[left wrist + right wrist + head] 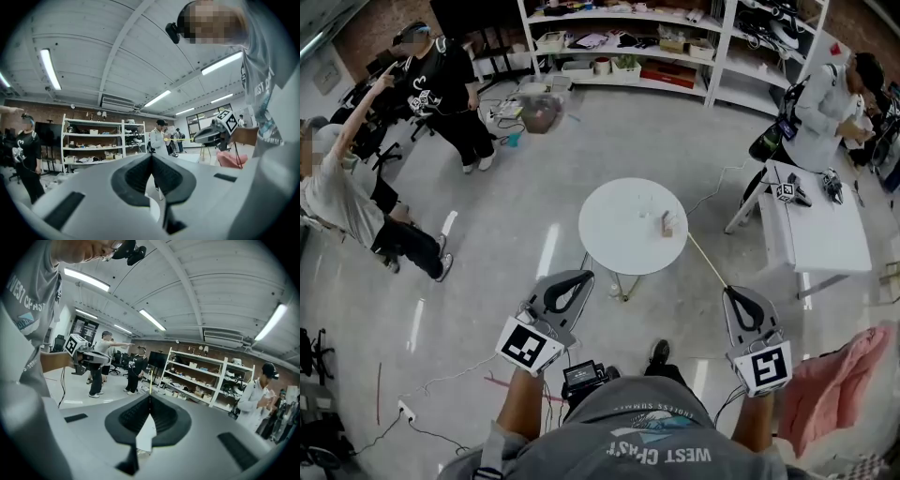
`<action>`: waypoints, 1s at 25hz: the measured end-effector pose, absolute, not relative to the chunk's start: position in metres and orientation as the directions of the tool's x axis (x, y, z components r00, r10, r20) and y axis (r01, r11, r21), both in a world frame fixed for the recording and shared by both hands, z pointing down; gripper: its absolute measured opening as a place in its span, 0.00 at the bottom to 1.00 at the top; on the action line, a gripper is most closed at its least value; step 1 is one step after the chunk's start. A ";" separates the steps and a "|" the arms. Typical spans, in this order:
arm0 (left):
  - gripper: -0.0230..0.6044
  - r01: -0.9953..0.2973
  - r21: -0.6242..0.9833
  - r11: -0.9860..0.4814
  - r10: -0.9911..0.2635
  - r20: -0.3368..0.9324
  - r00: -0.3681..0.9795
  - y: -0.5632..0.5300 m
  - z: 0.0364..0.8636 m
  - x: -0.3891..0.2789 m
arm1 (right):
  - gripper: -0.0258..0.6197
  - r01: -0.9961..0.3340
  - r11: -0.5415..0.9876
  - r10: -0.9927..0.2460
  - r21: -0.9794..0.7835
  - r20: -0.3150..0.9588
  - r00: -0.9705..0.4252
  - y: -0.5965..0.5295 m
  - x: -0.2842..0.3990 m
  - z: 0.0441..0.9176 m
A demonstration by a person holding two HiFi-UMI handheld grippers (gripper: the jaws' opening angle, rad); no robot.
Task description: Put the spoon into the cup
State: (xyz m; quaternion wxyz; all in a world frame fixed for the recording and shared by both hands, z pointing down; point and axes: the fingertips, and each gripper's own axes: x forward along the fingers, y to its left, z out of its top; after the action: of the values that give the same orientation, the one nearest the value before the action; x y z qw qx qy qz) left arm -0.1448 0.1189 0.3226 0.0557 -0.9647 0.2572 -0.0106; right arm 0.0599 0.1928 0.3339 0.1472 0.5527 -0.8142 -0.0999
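Being pinched by its near end between the pressed-together jaws of the right gripper, a thin yellow spoon is being pointed far and slightly left toward the round white worktop, seemingly so that its free end is being lined up ahead of any lowering. Its far tip is being seen against the worktop's right edge, near the cup, which is judged to be the small brownish upright thing standing on the right part of the worktop. It is too small to be told for certain, and how high above it the tip is being carried cannot be told. The left gripper is being held at the left with its jaws closed on nothing, apparently being left idle since the placing calls for one gripper only. Both forearms are being held bent at the person's waist, with the grippers pointed forward and well apart and the worktop lying farther off between them.
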 end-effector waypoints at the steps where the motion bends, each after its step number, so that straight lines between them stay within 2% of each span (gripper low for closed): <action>1: 0.04 -0.496 -0.097 -0.863 -0.496 -0.021 0.868 0.116 0.321 -0.139 | 0.04 -0.865 0.381 -0.924 0.327 0.130 -0.358 0.188 0.059 0.334; 4: 0.04 -0.501 -0.093 -0.860 -0.498 -0.054 0.865 0.110 0.311 -0.123 | 0.04 -0.857 0.404 -0.914 0.319 0.109 -0.390 0.176 0.060 0.327; 12: 0.04 -0.565 -0.103 -0.819 -0.564 -0.040 0.825 0.091 0.307 -0.095 | 0.04 -0.819 0.472 -0.879 0.326 0.096 -0.468 0.143 0.096 0.333; 25: 0.04 -0.680 -0.178 -0.712 -0.697 0.062 0.714 0.071 0.321 -0.070 | 0.04 -0.754 0.574 -0.812 0.319 0.103 -0.574 0.090 0.155 0.350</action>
State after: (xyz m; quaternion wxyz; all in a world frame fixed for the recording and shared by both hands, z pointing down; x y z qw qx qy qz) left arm -0.0700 0.0714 0.3214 0.0711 -0.9230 0.3730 -0.0620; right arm 0.1552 0.0897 0.3495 0.1199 0.4456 -0.8789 -0.1209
